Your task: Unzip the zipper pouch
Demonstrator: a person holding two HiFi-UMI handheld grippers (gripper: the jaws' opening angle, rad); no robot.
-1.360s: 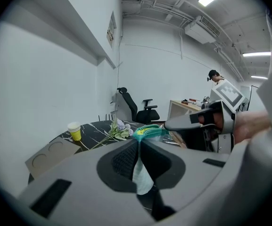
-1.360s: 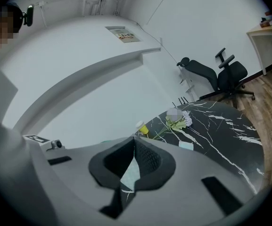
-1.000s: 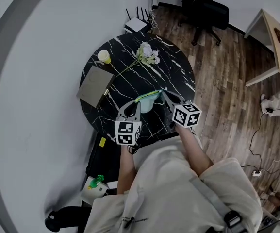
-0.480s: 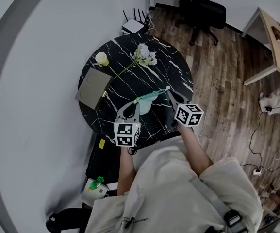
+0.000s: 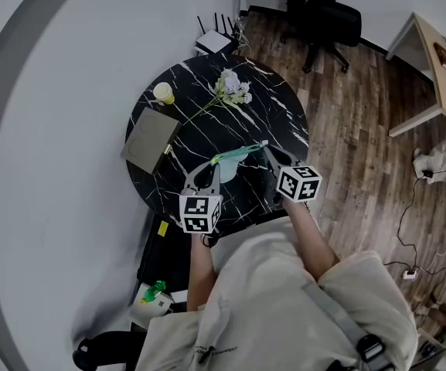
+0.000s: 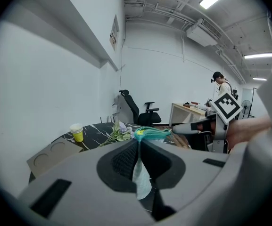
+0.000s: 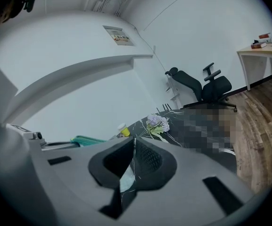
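**Both grippers clamped on the pouch over the bench**

Since a second ago, the zipper pouch (image 5: 236, 154) has been drawn into a thinner, straighter teal strip, with the right gripper (image 5: 266, 147) edged slightly toward the upper right. Only the head view shows the pouch strung between both grippers, over the lower right part of the black marble bench (image 5: 207, 126). The flowers (image 5: 235, 88) and yellow cup (image 5: 164, 91) sit toward its far edge. The left gripper view alone shows pale pouch fabric pinched between the nearly closed jaws of the left gripper (image 5: 216, 164), the teal zipper edge running right. The right gripper view shows its jaws clenched on a thin pale piece of the pouch.
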